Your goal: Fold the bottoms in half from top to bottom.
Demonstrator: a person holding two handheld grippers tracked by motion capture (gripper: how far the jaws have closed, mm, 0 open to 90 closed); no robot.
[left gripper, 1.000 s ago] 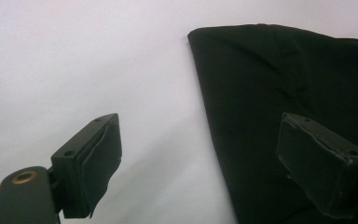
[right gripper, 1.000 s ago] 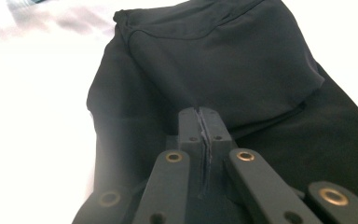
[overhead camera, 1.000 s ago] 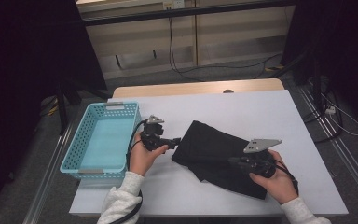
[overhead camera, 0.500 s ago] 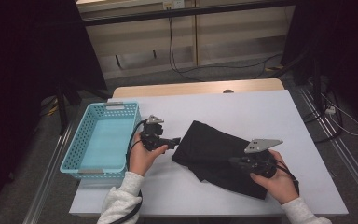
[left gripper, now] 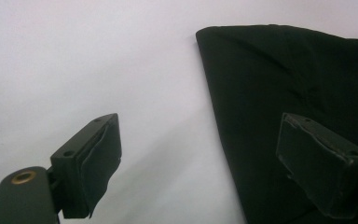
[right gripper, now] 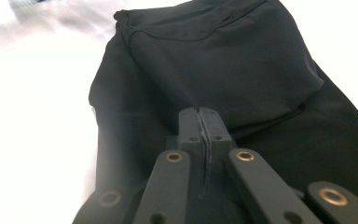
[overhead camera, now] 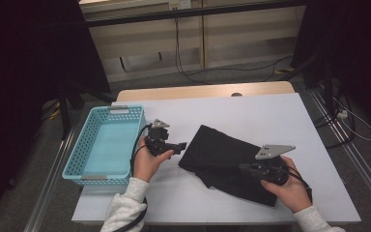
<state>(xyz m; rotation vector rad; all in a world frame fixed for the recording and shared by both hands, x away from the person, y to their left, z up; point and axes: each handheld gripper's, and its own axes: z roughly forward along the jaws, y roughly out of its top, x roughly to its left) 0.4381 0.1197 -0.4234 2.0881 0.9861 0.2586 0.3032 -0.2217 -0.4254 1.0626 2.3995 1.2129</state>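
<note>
Now your left gripper (left gripper: 200, 158) gapes empty at the black cloth's (overhead camera: 222, 157) edge, your right gripper (right gripper: 199, 122) rides pinched shut above it, so close the left on that edge to fold

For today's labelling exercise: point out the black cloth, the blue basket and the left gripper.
black cloth (overhead camera: 222, 157), high view, middle of the fabric.
blue basket (overhead camera: 107, 110), high view, far rim.
left gripper (left gripper: 200, 163), left gripper view, midway between its fingers.

Folded black cloth (overhead camera: 224, 162) flat on table (overhead camera: 270, 116)

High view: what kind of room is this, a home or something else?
Probably a lab or recording room, not a home: a plain white table on a bare floor, loose cables trailing along the wall, and a person's hand-held left gripper beside a black garment.
</note>
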